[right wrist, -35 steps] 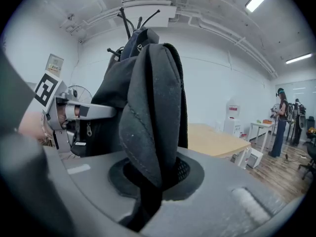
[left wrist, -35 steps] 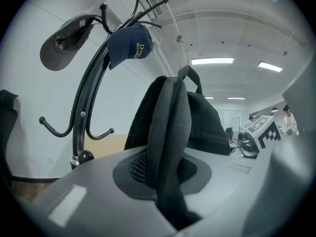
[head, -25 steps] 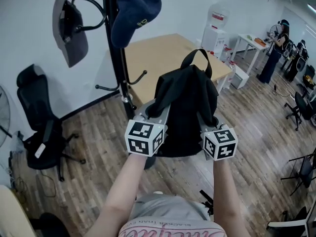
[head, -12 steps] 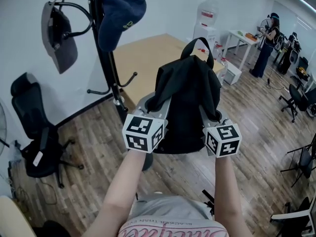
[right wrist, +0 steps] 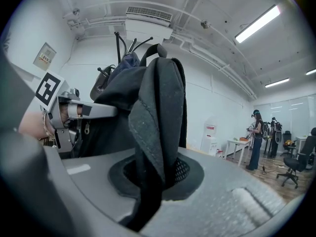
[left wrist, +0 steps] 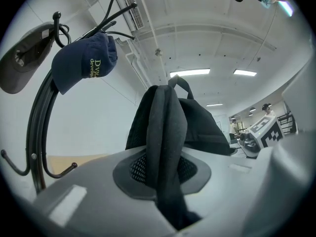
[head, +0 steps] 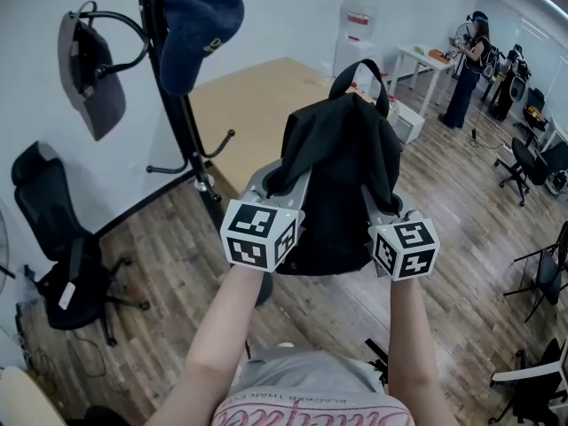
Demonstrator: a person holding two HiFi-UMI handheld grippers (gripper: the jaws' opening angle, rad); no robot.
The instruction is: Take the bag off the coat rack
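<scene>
The black backpack (head: 342,180) hangs in the air between both grippers, apart from the black coat rack (head: 173,96) on its left. My left gripper (head: 277,183) is shut on one shoulder strap (left wrist: 165,142), which runs down between its jaws. On the other side, my right gripper (head: 380,201) is shut on the second strap (right wrist: 157,117). The bag's top handle (head: 359,74) stands free above the bag. A blue cap (head: 200,11) and a grey cap (head: 89,74) still hang on the rack's hooks.
A wooden table (head: 257,105) stands behind the bag. A black office chair (head: 58,238) is at the left on the wood floor. A water dispenser (head: 355,25), a white table and a person (head: 466,69) are at the back right, with more chairs (head: 532,162) along the right edge.
The bag, held by both grippers, has moved farther right from the coat rack. The rack and the caps have slid to the left in the head view. Both grips are unchanged.
</scene>
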